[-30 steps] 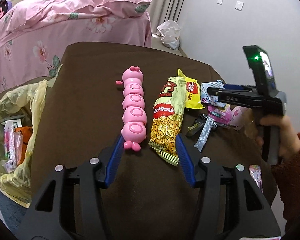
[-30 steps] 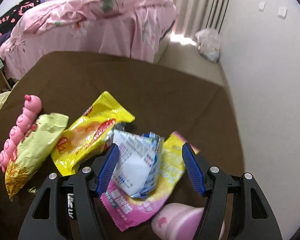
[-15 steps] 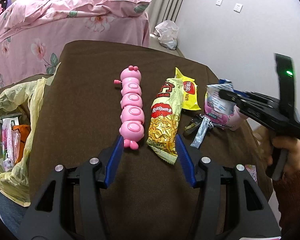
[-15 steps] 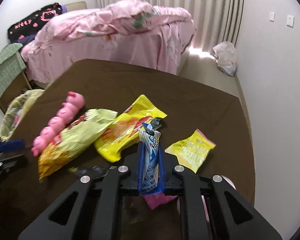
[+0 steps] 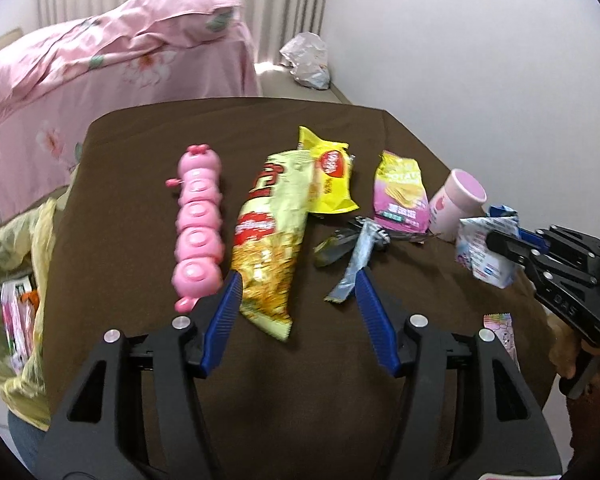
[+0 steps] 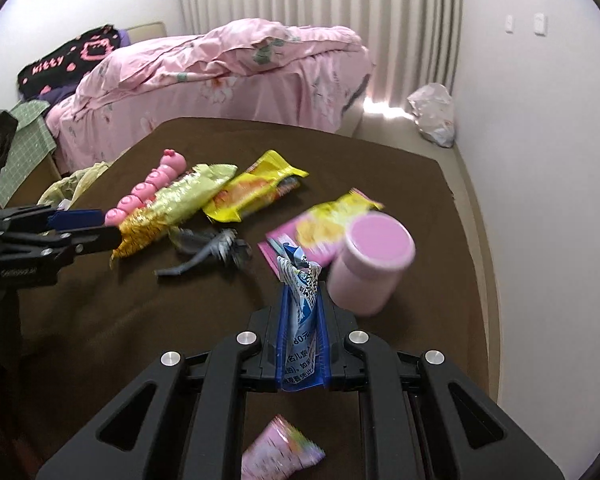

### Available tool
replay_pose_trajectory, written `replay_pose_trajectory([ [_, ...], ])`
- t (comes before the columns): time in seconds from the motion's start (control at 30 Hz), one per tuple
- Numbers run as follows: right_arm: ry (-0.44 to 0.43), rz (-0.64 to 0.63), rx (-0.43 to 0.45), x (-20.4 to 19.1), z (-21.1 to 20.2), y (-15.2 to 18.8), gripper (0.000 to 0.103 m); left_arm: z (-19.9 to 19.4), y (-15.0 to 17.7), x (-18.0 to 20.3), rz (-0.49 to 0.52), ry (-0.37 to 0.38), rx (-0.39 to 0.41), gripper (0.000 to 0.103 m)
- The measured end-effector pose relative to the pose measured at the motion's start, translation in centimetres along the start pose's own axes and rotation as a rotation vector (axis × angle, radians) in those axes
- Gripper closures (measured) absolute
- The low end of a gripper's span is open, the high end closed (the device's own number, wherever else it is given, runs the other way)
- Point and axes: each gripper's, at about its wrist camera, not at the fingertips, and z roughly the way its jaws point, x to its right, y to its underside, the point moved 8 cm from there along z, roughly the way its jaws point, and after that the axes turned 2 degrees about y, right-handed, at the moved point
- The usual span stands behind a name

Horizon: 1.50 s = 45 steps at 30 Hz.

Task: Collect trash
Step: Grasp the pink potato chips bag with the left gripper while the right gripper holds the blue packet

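Note:
My right gripper (image 6: pixel 303 296) is shut on a crumpled blue-and-white wrapper (image 6: pixel 302 280), held above the brown table (image 6: pixel 100 320); in the left wrist view that wrapper (image 5: pixel 484 252) hangs at the far right. My left gripper (image 5: pixel 299 280) hovers low over the table with its jaws opening. The tail of a green-yellow snack bag (image 5: pixel 272 232) and the tip of a silver wrapper (image 5: pixel 356 256) lie between the pads, untouched. A yellow wrapper (image 5: pixel 330 176) and a pink-yellow chip bag (image 5: pixel 400 192) lie farther back.
A pink caterpillar toy (image 5: pixel 198 220) lies left of the snack bag. A pink cup (image 5: pixel 456 204) stands at the table's right side. A yellow trash bag (image 5: pixel 16 240) holding wrappers hangs off the left edge. A small pink wrapper (image 5: pixel 500 332) lies near the front right.
The right gripper closed on the blue-and-white wrapper, lifted it off the pink-yellow bag and drew back. The left gripper shifted right, and its jaws stand slightly wider.

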Motion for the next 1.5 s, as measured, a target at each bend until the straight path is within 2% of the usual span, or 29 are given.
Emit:
replay_pose_trajectory([
  [0.27,0.023,0.091,0.004,3.2,-0.5,2.5,0.090,2.4,-0.5,3.3,0.089,0.004,-0.038,0.047],
  [0.6,0.035,0.176,0.020,6.1,-0.9,4.3,0.090,4.4,-0.9,5.7,0.142,0.017,-0.063,0.047],
  [0.7,0.036,0.189,0.027,6.6,-1.1,4.6,0.090,4.2,-2.5,7.1,0.168,0.128,-0.001,0.046],
  [0.8,0.036,0.203,0.038,7.0,-1.3,4.7,0.090,4.8,-4.2,8.3,0.219,0.180,0.038,0.040],
  [0.9,0.031,0.213,0.045,7.2,-1.6,5.0,0.090,7.8,-5.5,8.6,0.223,0.190,-0.020,0.040],
  [1.07,0.011,0.220,0.047,7.1,-1.6,5.2,0.090,13.0,-5.6,8.3,0.120,0.215,-0.183,0.040],
  [1.1,0.009,0.218,0.045,7.1,-1.4,5.2,0.090,13.5,-5.5,8.4,0.120,0.206,-0.196,0.040],
  [1.17,0.011,0.210,0.040,7.0,-1.1,5.3,0.090,13.8,-5.2,9.2,0.182,0.148,-0.177,0.042],
  [1.2,0.012,0.205,0.042,6.9,-1.0,5.4,0.090,13.8,-5.1,9.5,0.217,0.118,-0.170,0.055],
  [1.27,0.008,0.204,0.046,6.8,-1.1,5.3,0.090,13.7,-4.5,9.9,0.261,0.077,-0.157,0.060],
  [1.5,0.004,0.224,0.051,7.5,-1.4,5.4,0.090,10.7,-3.0,9.4,0.248,0.048,-0.118,0.062],
])
